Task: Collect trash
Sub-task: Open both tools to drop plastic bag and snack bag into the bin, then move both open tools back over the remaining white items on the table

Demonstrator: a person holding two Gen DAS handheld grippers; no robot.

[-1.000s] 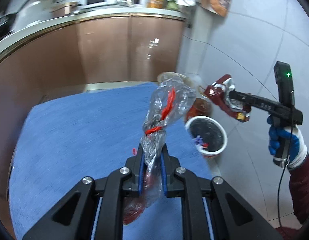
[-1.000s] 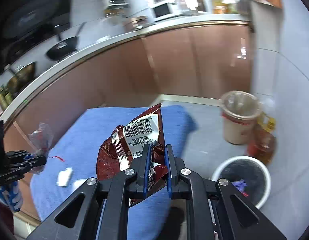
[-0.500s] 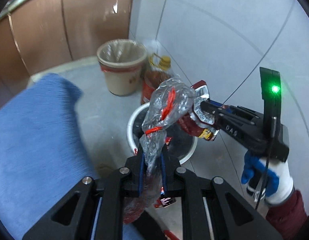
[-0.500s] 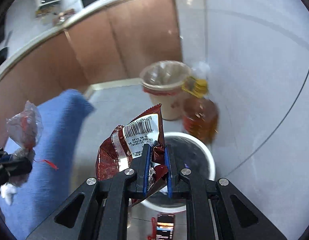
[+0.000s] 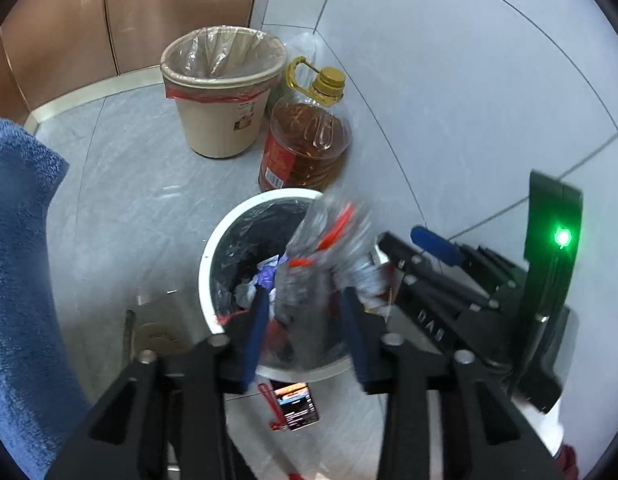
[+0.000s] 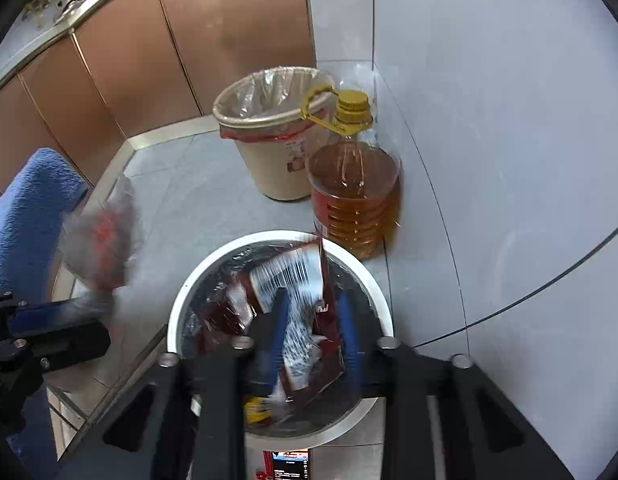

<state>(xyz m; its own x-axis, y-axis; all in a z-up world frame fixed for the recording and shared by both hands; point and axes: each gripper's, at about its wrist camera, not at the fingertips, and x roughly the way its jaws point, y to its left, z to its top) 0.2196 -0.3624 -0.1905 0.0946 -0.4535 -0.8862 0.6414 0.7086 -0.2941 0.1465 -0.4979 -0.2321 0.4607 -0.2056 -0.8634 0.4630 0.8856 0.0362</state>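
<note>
A white bin with a black liner (image 5: 213, 248) (image 6: 373, 288) stands on the floor and holds trash. My left gripper (image 5: 305, 320) is open above it; the clear plastic bag with red ties (image 5: 325, 248) sits blurred between the spread fingers. In the right wrist view the bag (image 6: 101, 236) shows at the left. My right gripper (image 6: 313, 332) is open over the bin, and the red snack wrapper with a barcode (image 6: 293, 280) is blurred between its fingers, over the liner.
A beige lined bin (image 5: 221, 92) (image 6: 269, 136) and a large oil bottle with a yellow cap (image 5: 309, 144) (image 6: 353, 188) stand behind against the grey wall. Blue cloth (image 5: 17, 260) (image 6: 25, 216) lies left. A phone (image 5: 297, 404) lies on the floor.
Both grippers moved from over the blue cloth to above the white bin and opened. The plastic bag and the snack wrapper are released and blurred in motion.
</note>
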